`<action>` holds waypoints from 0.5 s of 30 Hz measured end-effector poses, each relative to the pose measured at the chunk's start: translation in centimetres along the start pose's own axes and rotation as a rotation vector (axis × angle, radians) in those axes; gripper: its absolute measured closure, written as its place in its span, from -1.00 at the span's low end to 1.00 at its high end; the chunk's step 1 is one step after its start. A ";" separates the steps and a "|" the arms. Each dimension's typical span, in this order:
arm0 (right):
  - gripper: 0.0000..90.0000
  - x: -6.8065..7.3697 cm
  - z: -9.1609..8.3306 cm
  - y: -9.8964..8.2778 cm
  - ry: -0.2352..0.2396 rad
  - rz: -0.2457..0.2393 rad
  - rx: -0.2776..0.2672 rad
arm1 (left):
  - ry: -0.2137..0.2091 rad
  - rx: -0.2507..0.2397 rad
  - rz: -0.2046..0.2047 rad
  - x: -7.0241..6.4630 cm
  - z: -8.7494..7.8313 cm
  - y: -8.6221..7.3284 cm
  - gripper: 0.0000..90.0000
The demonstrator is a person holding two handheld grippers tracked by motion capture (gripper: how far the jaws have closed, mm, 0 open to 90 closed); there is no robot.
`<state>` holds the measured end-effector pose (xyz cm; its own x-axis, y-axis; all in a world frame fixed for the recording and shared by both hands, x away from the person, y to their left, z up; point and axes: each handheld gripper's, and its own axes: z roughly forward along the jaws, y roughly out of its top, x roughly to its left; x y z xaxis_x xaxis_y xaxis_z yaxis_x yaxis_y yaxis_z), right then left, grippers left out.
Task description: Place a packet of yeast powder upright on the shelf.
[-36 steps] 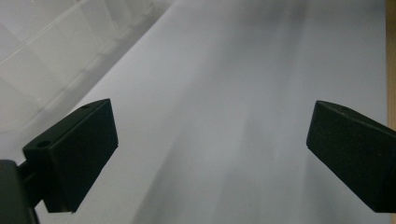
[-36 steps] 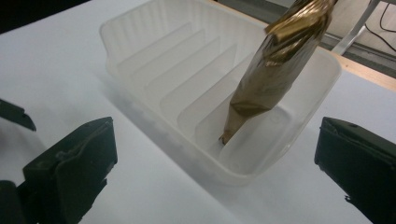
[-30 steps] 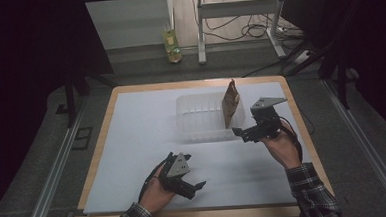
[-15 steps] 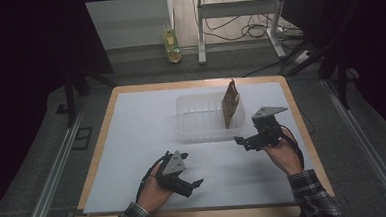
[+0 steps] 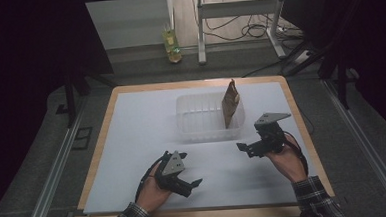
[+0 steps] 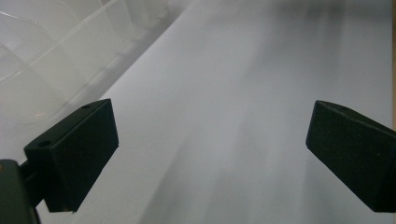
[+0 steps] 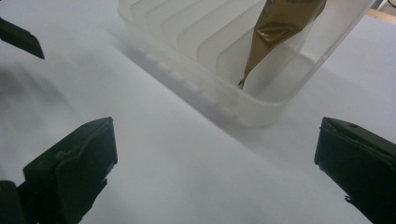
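Brown foil pouch [image 5: 230, 104] stands in clear ribbed plastic bin [image 5: 194, 131]; left tool [image 5: 191, 184] and right tool [image 5: 244, 149] both spread, empty — placing looks done.

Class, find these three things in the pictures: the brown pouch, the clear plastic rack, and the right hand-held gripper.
brown pouch [image 5: 230, 105]: high view, middle of its upright face.
clear plastic rack [image 5: 202, 132]: high view, near wall.
right hand-held gripper [image 5: 243, 149]: high view, between its open jaws.
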<state>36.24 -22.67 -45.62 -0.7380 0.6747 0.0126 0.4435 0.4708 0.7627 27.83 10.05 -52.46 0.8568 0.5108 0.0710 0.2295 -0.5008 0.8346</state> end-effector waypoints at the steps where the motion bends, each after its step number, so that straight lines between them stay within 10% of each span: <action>1: -1.00 0.1 -0.3 -0.3 0.004 0.003 0.001 | 0.000 0.002 0.001 0.0 0.0 0.0 -0.95; 15: -1.00 0.9 -1.6 -2.4 0.015 -0.014 -0.023 | 0.001 0.006 0.003 0.0 0.1 0.0 -0.95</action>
<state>33.72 -24.09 -46.42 -0.7518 0.6593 0.0113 0.4210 0.4667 0.7778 27.83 9.99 -52.50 0.8571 0.5099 0.0740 0.2294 -0.5063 0.8313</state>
